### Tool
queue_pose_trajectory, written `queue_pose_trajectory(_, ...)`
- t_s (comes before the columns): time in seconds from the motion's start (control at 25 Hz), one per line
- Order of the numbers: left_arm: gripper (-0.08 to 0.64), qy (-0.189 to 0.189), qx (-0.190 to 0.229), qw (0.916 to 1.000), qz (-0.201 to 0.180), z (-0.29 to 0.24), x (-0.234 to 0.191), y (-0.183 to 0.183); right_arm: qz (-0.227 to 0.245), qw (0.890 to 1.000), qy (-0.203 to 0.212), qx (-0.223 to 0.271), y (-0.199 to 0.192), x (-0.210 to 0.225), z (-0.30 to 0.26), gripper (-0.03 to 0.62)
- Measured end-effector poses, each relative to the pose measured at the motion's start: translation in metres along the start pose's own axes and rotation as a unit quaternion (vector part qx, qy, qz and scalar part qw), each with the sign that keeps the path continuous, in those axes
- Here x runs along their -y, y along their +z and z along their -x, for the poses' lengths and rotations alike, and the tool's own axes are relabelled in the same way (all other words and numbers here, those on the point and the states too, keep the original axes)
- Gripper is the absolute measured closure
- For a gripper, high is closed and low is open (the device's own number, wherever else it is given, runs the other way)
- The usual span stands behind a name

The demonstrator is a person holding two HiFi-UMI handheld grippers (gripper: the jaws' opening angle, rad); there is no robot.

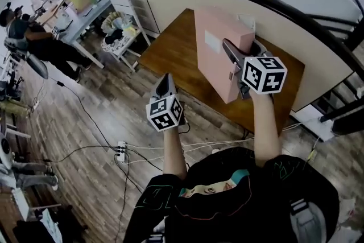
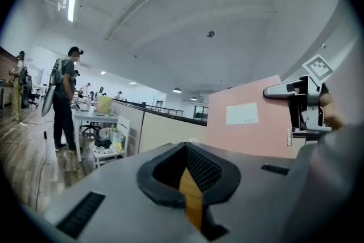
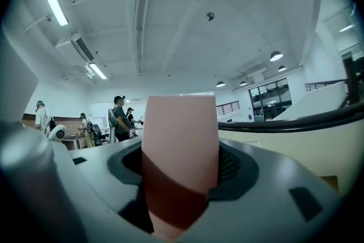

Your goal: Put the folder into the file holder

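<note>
A person looks down over both arms, holding a gripper in each hand above a brown wooden bench.

The right gripper has a thick pink folder clamped between its jaws. The jaws stand wide apart because the folder's narrow edge fills the gap, with a pad pressed on each side. The folder stands upright on edge. It reaches ahead of the right gripper and a little to its left, and hangs above the bench. A white label sits on the broad pink face that is turned toward the left gripper.

The left gripper is to the left of the right gripper and nearer the person, clear of the folder. Its jaws are drawn together with nothing between them. From its own view, the folder's labelled face rises ahead and to its right, with the right gripper at the folder's right edge.

Beyond both grippers, a cream partition with a dark rail runs behind the bench. Far to the left of the left gripper stands a white table with people near it.
</note>
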State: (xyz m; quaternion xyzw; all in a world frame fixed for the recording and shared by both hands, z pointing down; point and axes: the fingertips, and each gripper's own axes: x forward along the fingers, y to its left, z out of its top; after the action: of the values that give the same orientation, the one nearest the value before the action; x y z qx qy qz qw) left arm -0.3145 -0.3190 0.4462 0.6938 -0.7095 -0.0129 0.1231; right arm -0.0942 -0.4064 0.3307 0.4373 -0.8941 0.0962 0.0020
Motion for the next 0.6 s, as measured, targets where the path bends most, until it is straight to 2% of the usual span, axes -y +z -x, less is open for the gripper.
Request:
queue_pose_trajectory(0.24,0.560,-0.074,-0.013,0.9970,-0.016,-0.029,0.067,-0.007,-0.004,0.997,-0.073,0.026,0.020,0.055,0.056,0.305)
queue_pose_trajectory(0.44,0.560,-0.113,-0.022,0.9932,-0.018,-0.052,0.103,-0.011,-0.002,0.993,-0.104,0.048,0.040,0.080,0.088,0.305)
queue_pose_trajectory(0.6,0.560,-0.139,-0.023,0.9898,-0.018,-0.060,0.128,-0.012,0.010,0.990,-0.135,0.047,0.046,0.093,0.106,0.305)
